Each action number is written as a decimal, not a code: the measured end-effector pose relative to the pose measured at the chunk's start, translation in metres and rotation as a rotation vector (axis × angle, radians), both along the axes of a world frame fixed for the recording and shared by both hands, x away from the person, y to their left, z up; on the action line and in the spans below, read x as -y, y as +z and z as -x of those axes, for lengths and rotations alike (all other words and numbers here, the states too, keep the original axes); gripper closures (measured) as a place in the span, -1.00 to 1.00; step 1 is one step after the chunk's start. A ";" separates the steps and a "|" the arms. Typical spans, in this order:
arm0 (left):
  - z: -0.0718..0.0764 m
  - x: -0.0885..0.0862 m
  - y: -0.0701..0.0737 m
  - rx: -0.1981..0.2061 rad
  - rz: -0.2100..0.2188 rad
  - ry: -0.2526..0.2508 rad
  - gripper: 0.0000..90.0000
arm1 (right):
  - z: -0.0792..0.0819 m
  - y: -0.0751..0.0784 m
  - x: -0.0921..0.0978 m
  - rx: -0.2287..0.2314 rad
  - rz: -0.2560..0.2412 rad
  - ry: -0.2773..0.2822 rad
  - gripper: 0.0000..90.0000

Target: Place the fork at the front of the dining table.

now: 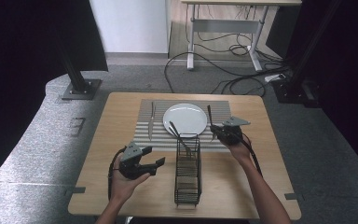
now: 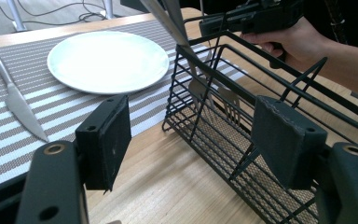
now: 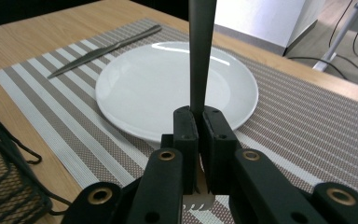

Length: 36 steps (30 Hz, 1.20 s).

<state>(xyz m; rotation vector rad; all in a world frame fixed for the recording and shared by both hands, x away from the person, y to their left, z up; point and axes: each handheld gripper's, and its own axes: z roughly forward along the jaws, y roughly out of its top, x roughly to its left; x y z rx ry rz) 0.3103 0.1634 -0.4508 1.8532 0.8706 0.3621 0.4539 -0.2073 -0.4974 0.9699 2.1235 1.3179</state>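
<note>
Striped placemat (image 1: 158, 135) already has knife (image 1: 151, 122) and plate (image 1: 185, 118), so my right gripper (image 3: 198, 122) clamps a fork (image 3: 200, 51) just past the plate, left gripper (image 2: 191, 149) gapes wide beside the wire caddy (image 1: 188, 172) holding one more.

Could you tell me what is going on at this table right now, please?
A person is setting a place with two handheld grippers. The right gripper is shut on a fork, held over the striped placemat just right of the white plate. A knife lies on the mat left of the plate. The left gripper is open beside the black wire caddy, which holds more cutlery.
</note>
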 end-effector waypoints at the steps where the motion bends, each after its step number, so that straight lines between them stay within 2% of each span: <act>1: 0.000 -0.001 0.000 0.000 0.002 0.002 -0.36 | -0.002 -0.003 0.000 -0.005 0.002 -0.003 0.88; 7: 0.000 -0.007 -0.001 -0.001 0.012 0.014 -0.35 | -0.006 -0.011 0.007 -0.026 -0.036 -0.003 0.88; 17: 0.000 -0.008 -0.002 -0.005 0.013 0.018 -0.35 | -0.005 -0.008 0.022 -0.027 -0.009 -0.011 0.86; 29: 0.000 -0.008 -0.004 -0.008 0.015 0.022 -0.35 | -0.014 -0.014 0.037 -0.033 0.006 -0.089 0.87; 36: -0.001 -0.010 -0.004 -0.012 0.017 0.025 -0.35 | -0.021 -0.020 0.040 -0.042 -0.010 -0.124 0.84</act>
